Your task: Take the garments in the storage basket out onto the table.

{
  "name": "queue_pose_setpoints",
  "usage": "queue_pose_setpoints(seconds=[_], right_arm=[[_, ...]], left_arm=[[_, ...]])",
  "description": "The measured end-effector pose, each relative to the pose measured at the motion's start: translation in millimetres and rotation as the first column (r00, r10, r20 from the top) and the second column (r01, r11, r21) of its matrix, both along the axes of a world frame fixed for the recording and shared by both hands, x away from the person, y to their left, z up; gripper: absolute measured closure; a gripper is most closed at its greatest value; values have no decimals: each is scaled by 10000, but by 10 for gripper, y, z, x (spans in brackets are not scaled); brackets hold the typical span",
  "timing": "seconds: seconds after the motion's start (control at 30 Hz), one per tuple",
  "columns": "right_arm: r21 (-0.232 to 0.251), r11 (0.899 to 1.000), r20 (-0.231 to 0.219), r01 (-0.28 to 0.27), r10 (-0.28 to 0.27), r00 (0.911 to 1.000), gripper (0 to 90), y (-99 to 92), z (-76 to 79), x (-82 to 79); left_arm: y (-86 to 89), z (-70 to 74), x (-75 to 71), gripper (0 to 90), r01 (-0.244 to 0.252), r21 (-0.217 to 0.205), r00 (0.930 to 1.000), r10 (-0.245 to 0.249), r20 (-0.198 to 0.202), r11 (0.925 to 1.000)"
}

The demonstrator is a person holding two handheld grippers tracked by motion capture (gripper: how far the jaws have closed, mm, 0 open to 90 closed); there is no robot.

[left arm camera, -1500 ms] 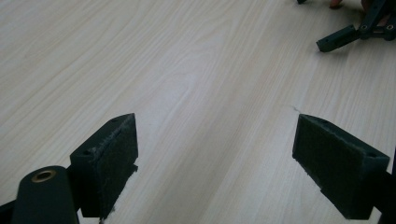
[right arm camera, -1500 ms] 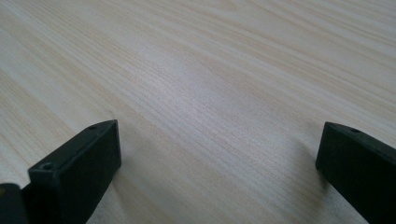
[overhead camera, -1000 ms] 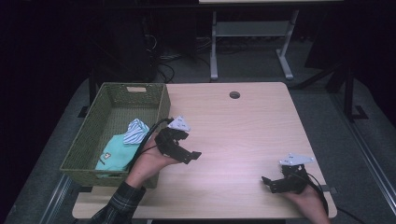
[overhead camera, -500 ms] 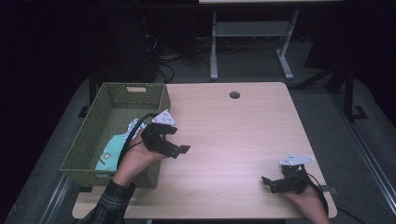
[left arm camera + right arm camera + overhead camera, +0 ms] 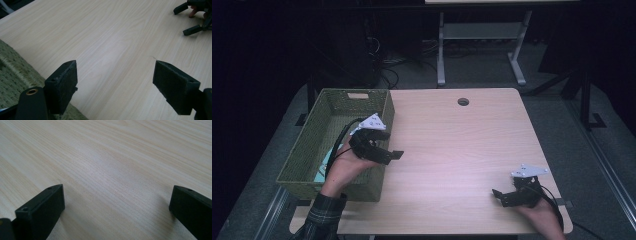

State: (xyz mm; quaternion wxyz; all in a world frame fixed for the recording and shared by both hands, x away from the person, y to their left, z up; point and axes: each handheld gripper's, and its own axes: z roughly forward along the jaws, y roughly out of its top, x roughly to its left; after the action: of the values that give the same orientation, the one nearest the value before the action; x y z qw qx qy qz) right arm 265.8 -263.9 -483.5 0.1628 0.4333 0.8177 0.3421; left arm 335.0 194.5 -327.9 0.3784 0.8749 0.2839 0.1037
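Left gripper (image 5: 384, 152) hovered at centre left over the basket (image 5: 307, 155) rim, jaws spread, just closing slightly, holding nothing; teal cloth (image 5: 326, 161) lay inside (likely dropped there). Right gripper (image 5: 504, 196), lower right, rested jaws spread on the table (image 5: 452, 145).

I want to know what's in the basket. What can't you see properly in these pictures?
- High view: the pale blue thing in the green basket is mostly hidden by the left hand and left gripper.
- Left gripper view: just a corner of the basket shows, cut off by the frame edge.
- High view: the floor behind the table is too dark to make out.
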Motion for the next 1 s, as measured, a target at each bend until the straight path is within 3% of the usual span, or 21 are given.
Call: queue_pose_setpoints(seconds=[0.7,1.0], right_arm=[[-4,10000,-11,-22,22,10000,0,1,1,-1],[-5,10000,-10,-25,25,10000,0,1,0,-1]], left_arm=[[498,39,33,234,-932,98,9956,932,45,9956],[702,-2,57,247,-1484,386,9889,1483,39,9882]])
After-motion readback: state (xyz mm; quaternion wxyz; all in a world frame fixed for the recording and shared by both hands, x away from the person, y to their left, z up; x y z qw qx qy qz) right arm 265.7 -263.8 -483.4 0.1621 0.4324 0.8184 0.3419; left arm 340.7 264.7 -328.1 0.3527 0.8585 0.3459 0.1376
